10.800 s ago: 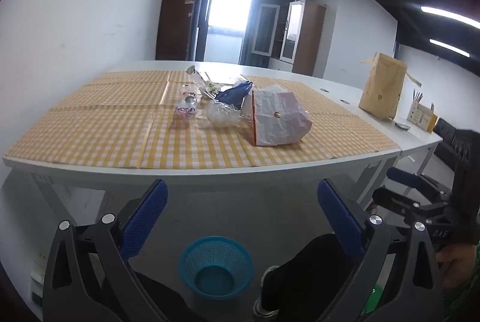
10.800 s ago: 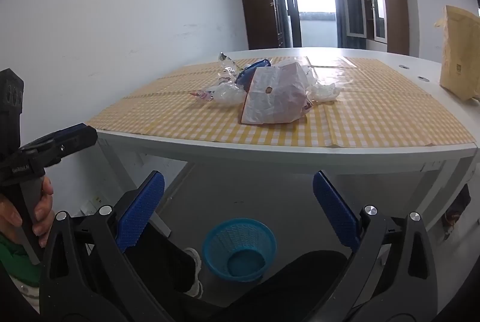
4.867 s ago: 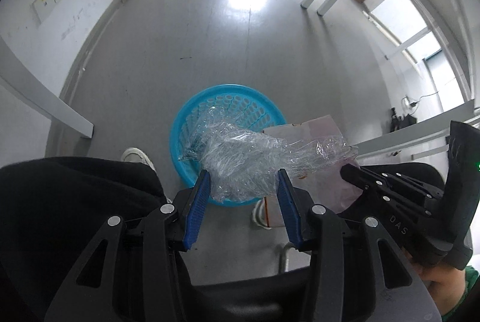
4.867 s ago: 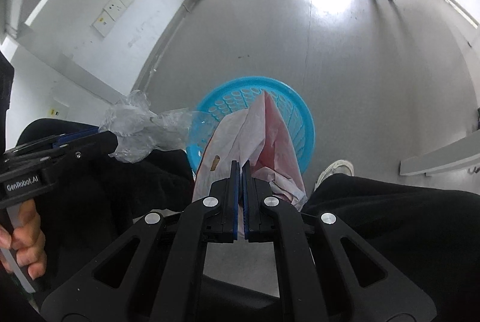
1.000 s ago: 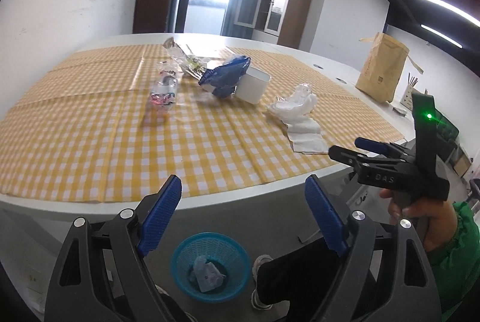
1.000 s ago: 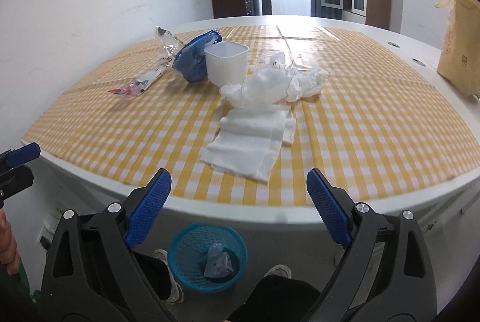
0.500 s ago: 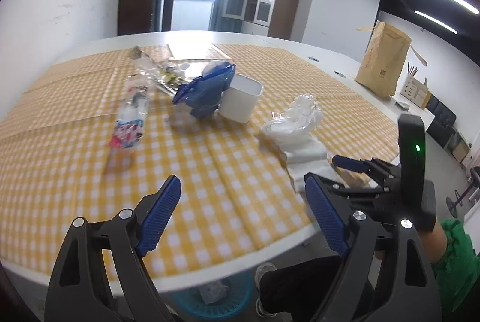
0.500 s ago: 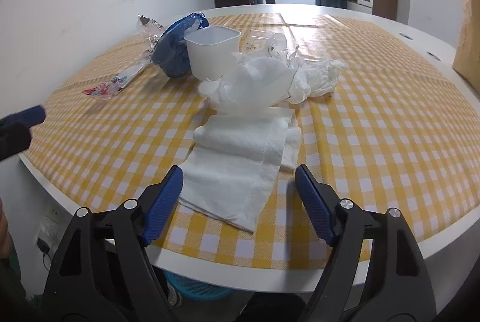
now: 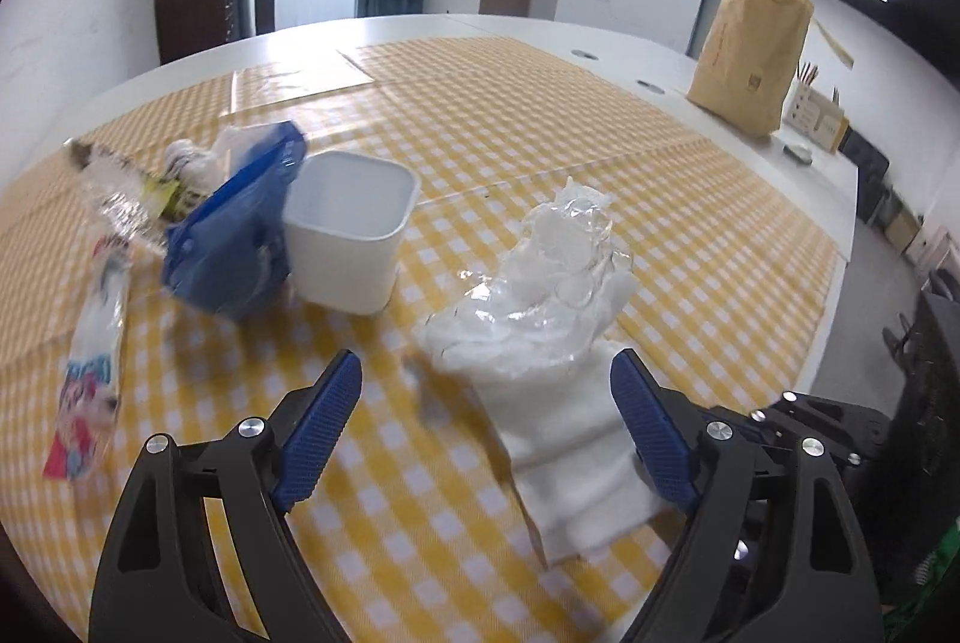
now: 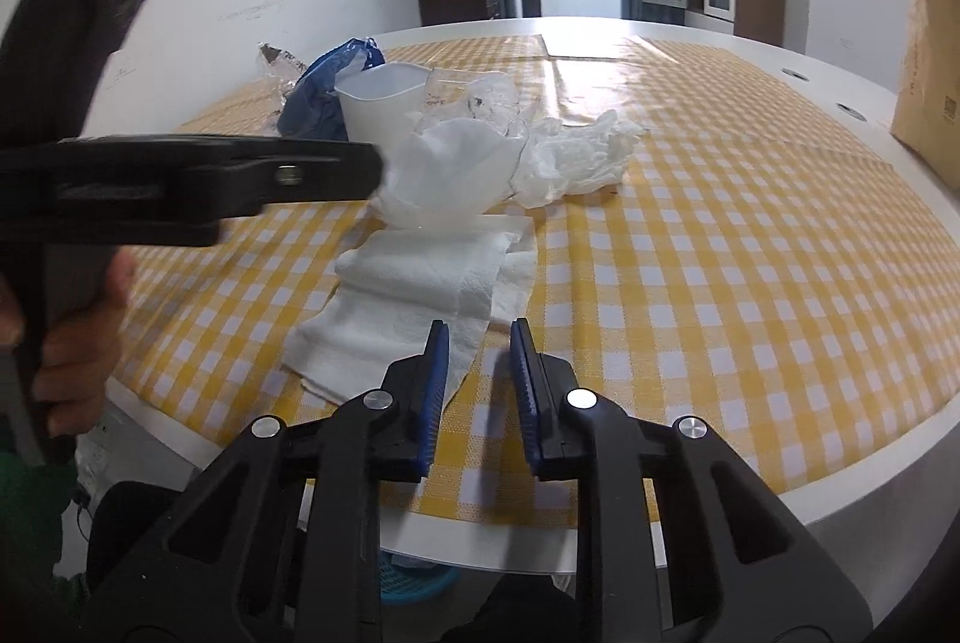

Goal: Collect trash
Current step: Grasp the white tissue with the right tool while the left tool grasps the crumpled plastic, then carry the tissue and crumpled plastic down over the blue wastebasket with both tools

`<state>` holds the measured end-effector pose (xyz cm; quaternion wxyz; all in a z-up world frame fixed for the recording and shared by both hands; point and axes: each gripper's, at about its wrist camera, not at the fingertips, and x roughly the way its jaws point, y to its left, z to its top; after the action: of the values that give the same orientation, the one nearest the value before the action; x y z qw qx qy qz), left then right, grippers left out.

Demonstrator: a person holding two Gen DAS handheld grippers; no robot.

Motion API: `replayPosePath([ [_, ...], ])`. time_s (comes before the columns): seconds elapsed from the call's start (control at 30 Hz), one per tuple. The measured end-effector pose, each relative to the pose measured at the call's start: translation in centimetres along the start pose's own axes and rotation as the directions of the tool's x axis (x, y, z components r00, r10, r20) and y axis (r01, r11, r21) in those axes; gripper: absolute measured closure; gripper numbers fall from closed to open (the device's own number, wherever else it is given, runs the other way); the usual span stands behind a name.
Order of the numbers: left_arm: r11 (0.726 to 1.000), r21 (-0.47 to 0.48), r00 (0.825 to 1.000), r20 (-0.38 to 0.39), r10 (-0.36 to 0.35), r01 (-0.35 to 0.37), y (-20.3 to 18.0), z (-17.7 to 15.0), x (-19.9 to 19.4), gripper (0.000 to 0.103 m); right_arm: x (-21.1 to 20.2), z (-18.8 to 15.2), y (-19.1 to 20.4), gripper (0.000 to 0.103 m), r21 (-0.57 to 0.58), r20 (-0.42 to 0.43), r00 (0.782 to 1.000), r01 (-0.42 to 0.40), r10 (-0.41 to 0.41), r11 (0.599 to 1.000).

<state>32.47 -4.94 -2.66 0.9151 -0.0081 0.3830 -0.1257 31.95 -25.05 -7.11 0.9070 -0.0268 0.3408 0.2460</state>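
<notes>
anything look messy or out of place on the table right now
Yes. Litter sits loose on the checked tablecloth: a crumpled clear plastic wrap on flat white paper towels, a crushed blue bag slumped against an upright white tub, and a flattened wrapper.

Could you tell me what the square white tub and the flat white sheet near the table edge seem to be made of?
Square white tub: probably matte plastic, with thin, smooth, rigid walls. Flat white sheet: likely paper towel, soft, folded and faintly embossed.
</notes>
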Motion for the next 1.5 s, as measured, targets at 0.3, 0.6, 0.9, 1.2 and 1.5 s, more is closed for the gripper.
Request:
replayPosePath([
  [0.3, 1.0, 0.014, 1.0, 0.001, -0.028, 0.028, 0.0, 0.6, 0.6, 0.019, -0.2, 1.0, -0.6, 0.059, 0.041, 0.018, 0.995, -0.097, 0.096, 0.994],
  [0.6, 0.996, 0.038, 0.996, -0.051, -0.078, 0.08, -1.1, 1.5, 1.6, 0.019, 1.2, 1.1, 0.4, 0.059, 0.039, 0.017, 0.991, -0.135, 0.134, 0.99],
  [0.9, 0.992, -0.077, 0.992, -0.069, -0.109, 0.104, -0.4, 0.9, 3.7, 0.082, 0.3, -0.1, -0.2, 0.095, 0.052, 0.059, 0.995, -0.086, 0.083, 0.995],
  [1.2, 0.992, -0.104, 0.995, 0.065, -0.07, 0.077, 0.2, -0.2, -2.0, 0.1, -1.7, -0.3, 0.2, 0.103, 0.052, 0.061, 0.991, -0.121, 0.118, 0.991],
  [1.5, 0.963, -0.221, 0.979, 0.162, -0.122, 0.156, 1.9, -3.5, -8.7, 0.1, -4.7, 0.4, 0.9, 0.103, 0.054, 0.095, 0.98, -0.18, 0.174, 0.982],
])
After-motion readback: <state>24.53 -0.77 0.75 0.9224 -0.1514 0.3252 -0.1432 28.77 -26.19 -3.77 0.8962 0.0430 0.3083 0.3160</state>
